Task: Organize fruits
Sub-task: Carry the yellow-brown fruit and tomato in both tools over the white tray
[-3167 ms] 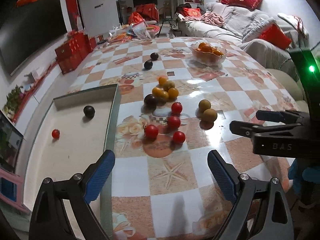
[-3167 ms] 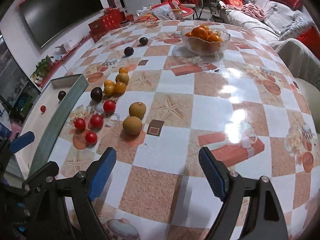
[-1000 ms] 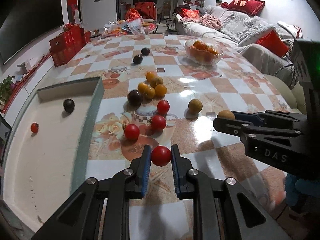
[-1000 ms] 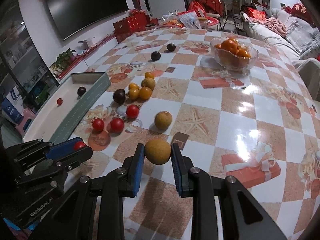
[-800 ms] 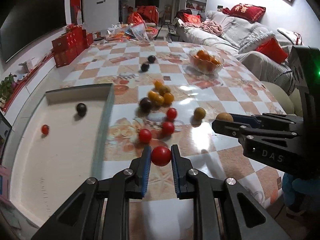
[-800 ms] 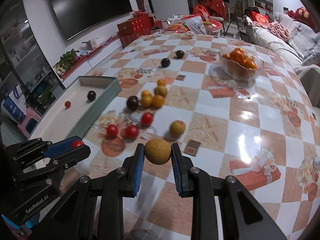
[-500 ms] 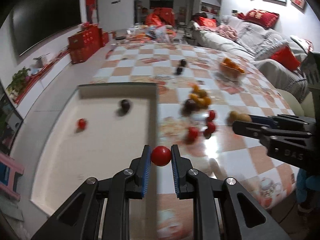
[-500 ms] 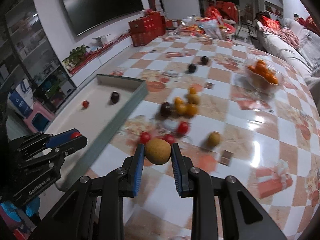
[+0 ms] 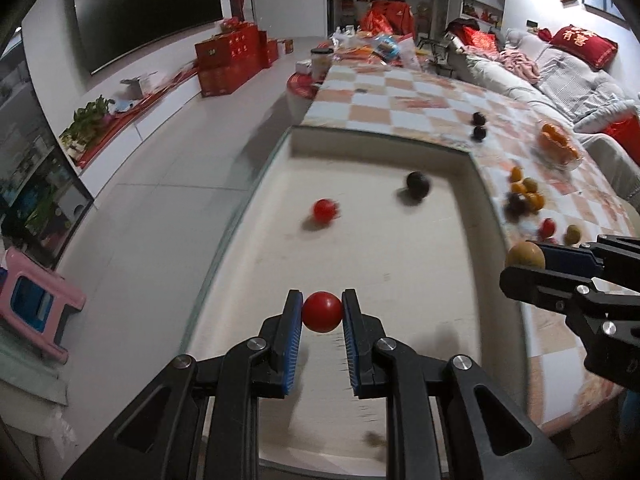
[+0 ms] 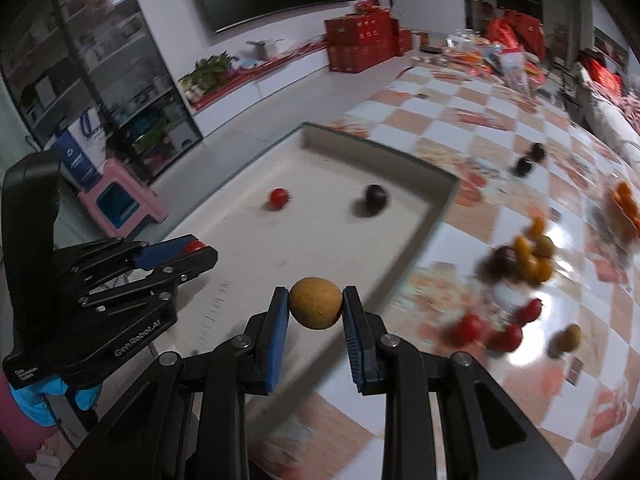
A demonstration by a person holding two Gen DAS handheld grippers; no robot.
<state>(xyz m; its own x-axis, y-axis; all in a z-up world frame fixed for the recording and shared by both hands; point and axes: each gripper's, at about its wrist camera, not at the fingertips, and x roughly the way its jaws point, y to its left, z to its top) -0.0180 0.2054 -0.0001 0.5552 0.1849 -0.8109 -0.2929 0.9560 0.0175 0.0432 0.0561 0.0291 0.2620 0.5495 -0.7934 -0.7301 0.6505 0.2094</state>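
Tablecloth [image 10: 500, 128] fruits [image 10: 524, 260] motion-blurred, indistinct

Dim indoor light; motion blur smears the loose fruits on the glossy checkered surface [image 10: 472, 168], which shows white glare; fisheye bending and dark vignetted corners.

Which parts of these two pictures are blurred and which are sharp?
Left wrist view: the held red tomato is sharp; the tray's dark fruit is smeared. Right wrist view: the held brown fruit is sharp; the loose fruits streak; both bow like fisheyes.
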